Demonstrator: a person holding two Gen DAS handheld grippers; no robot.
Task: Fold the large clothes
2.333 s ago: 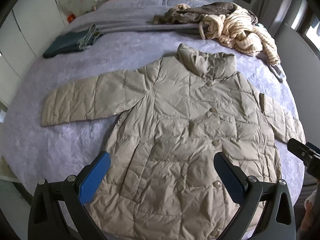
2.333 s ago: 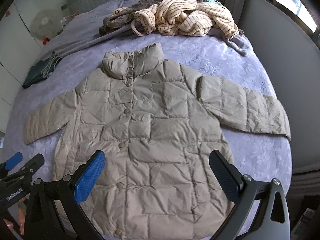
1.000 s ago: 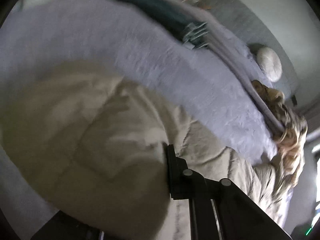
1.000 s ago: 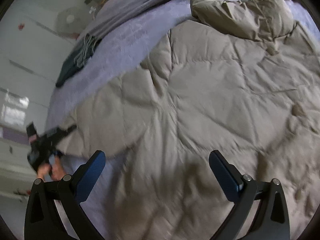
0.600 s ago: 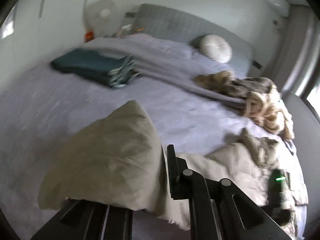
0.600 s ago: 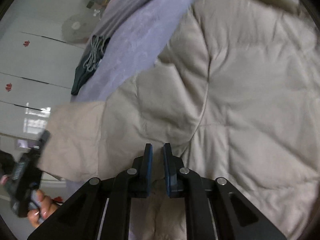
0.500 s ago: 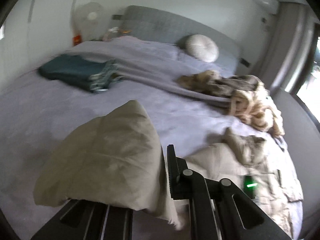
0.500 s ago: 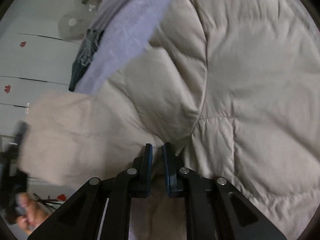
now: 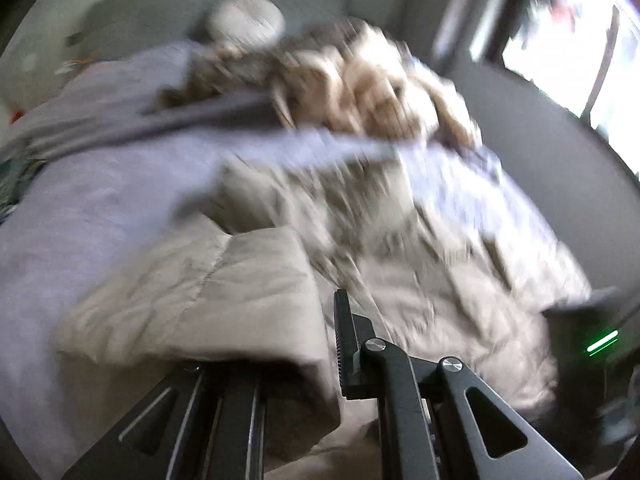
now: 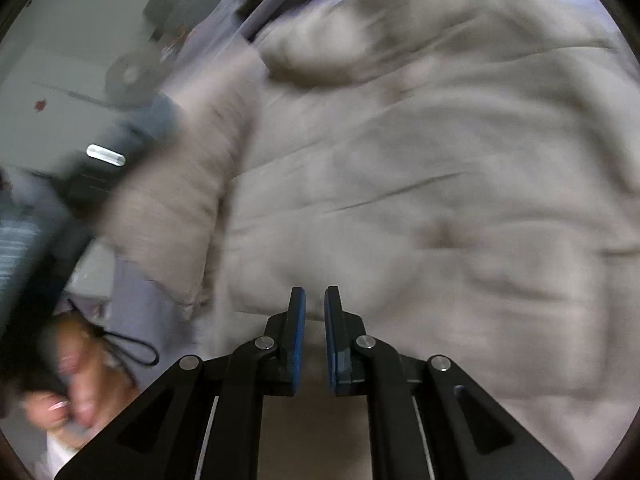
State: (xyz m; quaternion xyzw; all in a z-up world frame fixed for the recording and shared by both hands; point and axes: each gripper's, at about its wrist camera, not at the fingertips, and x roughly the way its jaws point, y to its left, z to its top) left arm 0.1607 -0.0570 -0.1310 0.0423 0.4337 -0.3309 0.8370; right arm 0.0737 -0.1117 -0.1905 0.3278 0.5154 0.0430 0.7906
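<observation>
A beige quilted coat [image 9: 420,280] lies spread across a lavender-covered bed [image 9: 80,208], its body stretching ahead and to the right of the left gripper [image 9: 320,344]. That claw is clamped on the coat's sleeve [image 9: 192,300], which bunches over the left finger and drapes leftward, lifted above the bedcover; only the right finger [image 9: 344,344] shows, pressed against the fabric. Beyond the coat, a heap of striped and brown clothes [image 9: 360,80] sits farther up the bed, with a round cushion [image 9: 248,20] behind it at the headboard. The right gripper [image 10: 314,340] has its blue pads [image 10: 298,340] drawn narrow with a thin slot between them, coat fabric lying directly ahead and below; whether cloth is pinched there cannot be told. The sleeve [image 10: 180,208] hangs to its left, next to the person's hand [image 10: 76,380]. Both views are motion-blurred.
</observation>
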